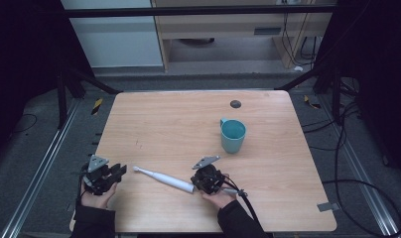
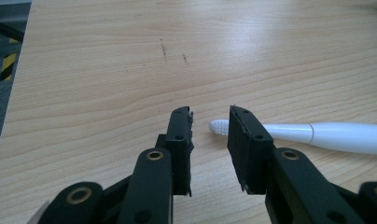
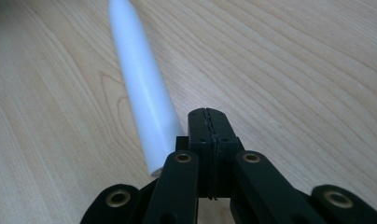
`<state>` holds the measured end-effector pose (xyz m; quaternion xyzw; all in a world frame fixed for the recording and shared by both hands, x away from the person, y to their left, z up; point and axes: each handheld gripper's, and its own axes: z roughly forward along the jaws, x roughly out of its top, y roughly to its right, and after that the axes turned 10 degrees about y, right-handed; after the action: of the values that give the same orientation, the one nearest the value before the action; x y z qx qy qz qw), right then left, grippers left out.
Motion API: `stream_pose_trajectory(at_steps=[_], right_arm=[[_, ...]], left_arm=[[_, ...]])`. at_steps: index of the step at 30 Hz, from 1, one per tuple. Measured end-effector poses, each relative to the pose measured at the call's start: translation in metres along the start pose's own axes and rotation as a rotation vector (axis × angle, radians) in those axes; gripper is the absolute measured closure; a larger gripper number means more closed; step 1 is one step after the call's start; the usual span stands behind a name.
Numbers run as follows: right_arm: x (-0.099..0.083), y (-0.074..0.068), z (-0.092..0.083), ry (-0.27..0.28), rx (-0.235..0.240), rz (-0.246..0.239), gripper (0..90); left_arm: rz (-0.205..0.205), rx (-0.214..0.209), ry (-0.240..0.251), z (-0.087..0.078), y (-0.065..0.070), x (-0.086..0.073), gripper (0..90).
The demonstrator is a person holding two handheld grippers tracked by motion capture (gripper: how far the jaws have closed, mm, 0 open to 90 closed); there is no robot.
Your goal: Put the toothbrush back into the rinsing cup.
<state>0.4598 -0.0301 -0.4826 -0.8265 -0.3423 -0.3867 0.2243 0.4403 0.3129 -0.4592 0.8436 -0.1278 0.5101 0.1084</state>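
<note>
A white electric toothbrush [image 1: 164,178] lies flat on the wooden table [image 1: 178,119] near its front edge, brush head to the left. My left gripper [image 1: 121,171] rests at the table's front left. In the left gripper view its jaws [image 2: 210,123] stand a little apart with nothing between them, and the toothbrush [image 2: 336,136] head lies just beyond the right jaw. My right gripper [image 1: 194,179] sits at the handle end. In the right gripper view its jaws [image 3: 208,114] are pressed together, empty, beside the toothbrush [image 3: 144,88] handle.
A teal mug [image 1: 233,135] stands upright right of the table's centre, handle towards the back left. A dark round grommet [image 1: 235,104] sits near the far edge. A strip of grey tape [image 1: 327,207] lies at the front right corner. Cables run over the floor on the right.
</note>
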Motion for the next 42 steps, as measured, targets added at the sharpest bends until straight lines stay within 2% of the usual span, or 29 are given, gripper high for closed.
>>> stream_pose_trajectory(at_steps=[11,26,42], right_arm=[[-0.006,-0.011,0.000,-0.003,0.047,-0.012,90.0],[-0.011,-0.026,0.001,0.001,0.098,-0.002,89.9],[-0.011,-0.044,0.013,0.009,0.158,0.001,90.0]], left_arm=[[0.003,-0.003,-0.004,0.000,0.001,0.000,69.4],[0.002,-0.009,-0.006,0.001,0.003,0.000,69.7],[0.003,-0.009,-0.007,0.002,0.003,0.000,69.8]])
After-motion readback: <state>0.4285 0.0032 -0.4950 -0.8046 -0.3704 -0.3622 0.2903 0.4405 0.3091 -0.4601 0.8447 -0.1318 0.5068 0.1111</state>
